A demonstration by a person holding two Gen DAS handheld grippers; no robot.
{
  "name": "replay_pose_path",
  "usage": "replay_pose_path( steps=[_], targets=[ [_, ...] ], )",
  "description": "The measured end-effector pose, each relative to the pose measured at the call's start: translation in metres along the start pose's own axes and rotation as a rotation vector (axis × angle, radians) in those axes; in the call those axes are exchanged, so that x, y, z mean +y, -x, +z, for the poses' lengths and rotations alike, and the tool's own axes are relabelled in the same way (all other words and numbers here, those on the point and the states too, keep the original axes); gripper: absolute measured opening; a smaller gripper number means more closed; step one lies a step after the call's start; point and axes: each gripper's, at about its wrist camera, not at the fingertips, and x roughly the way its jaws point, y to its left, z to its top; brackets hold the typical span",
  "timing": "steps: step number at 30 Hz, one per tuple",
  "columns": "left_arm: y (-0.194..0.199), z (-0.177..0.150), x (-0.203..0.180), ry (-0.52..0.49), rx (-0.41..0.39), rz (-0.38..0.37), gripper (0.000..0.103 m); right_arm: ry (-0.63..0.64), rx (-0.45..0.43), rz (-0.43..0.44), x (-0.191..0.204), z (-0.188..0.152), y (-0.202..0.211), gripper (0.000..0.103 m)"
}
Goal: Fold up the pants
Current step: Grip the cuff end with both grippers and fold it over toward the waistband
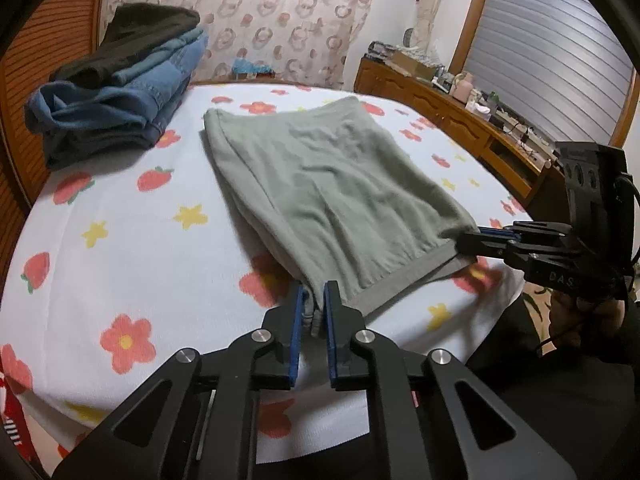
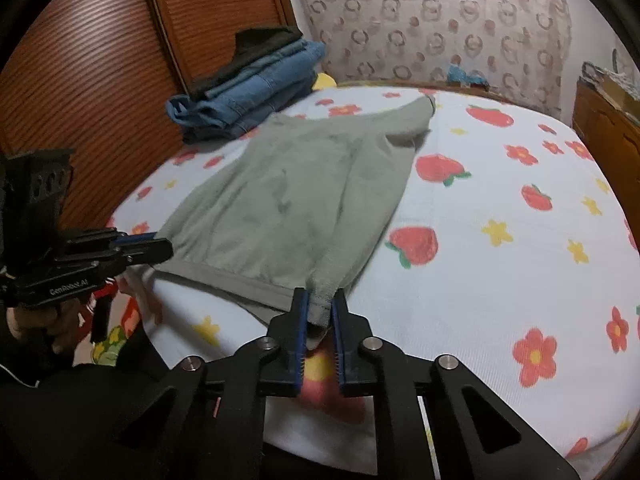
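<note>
Grey-green pants (image 1: 328,184) lie folded on the flowered bedsheet (image 1: 120,232), with the banded edge toward me. My left gripper (image 1: 314,294) is shut on the near left corner of that edge. My right gripper (image 2: 320,300) is shut on the near right corner; it also shows in the left wrist view (image 1: 468,240) at the far right. The pants fill the middle of the right wrist view (image 2: 288,200), where the left gripper (image 2: 160,246) is at the left edge of the cloth.
A stack of folded blue jeans and dark clothes (image 1: 120,92) sits at the back left of the bed by the wooden headboard (image 2: 100,80). A wooden dresser (image 1: 460,112) with clutter stands to the right. A patterned curtain (image 1: 248,12) hangs behind.
</note>
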Motion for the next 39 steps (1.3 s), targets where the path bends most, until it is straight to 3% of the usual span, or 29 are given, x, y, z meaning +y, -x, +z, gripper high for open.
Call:
replay_pose_path(
  steps=[9,20,39],
  targets=[
    [0.016,0.028,0.002,-0.008,-0.082,0.012,0.011,0.038,-0.097,0.018,0.004,0.021,0.019,0.008],
    [0.014,0.059,0.004,-0.018,-0.138,0.017,0.010,0.063,-0.137,0.009,0.002,0.038,0.018,0.008],
    [-0.031,0.122,0.037,-0.017,-0.140,0.076,0.010,0.132,-0.147,-0.016,-0.025,0.100,-0.039,0.008]
  ],
)
